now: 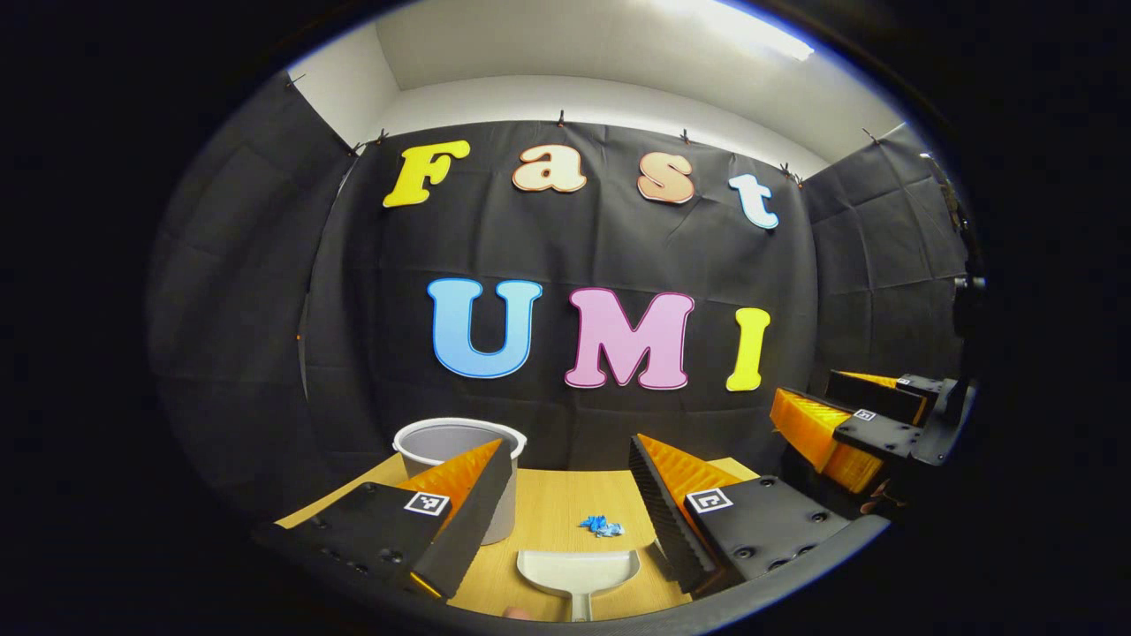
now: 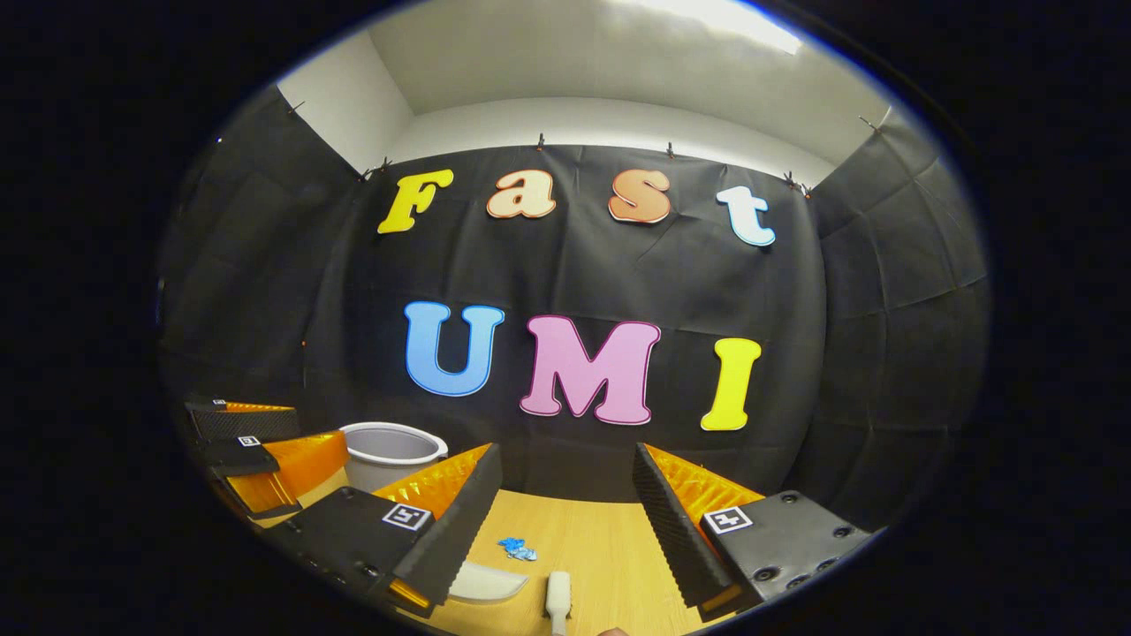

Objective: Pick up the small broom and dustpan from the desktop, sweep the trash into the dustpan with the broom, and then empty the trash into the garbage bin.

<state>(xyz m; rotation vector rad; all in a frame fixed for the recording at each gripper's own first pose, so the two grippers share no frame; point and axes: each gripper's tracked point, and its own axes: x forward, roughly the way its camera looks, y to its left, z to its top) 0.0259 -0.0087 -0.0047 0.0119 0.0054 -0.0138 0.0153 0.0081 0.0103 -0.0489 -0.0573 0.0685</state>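
A white dustpan lies on the wooden desktop, handle toward me, below my open left gripper. Just beyond it sits a small blue scrap of trash. A grey garbage bin stands at the back left, partly behind my left finger. In the right gripper view, my right gripper is open above the desktop. Below it lies the white broom handle, with the dustpan to its left, the blue trash ahead, and the bin beyond.
The other gripper hangs at the right of the left gripper view, off the desk's right edge. In the right gripper view the left gripper shows at far left beside the bin. Black cloth walls close the booth behind and at both sides.
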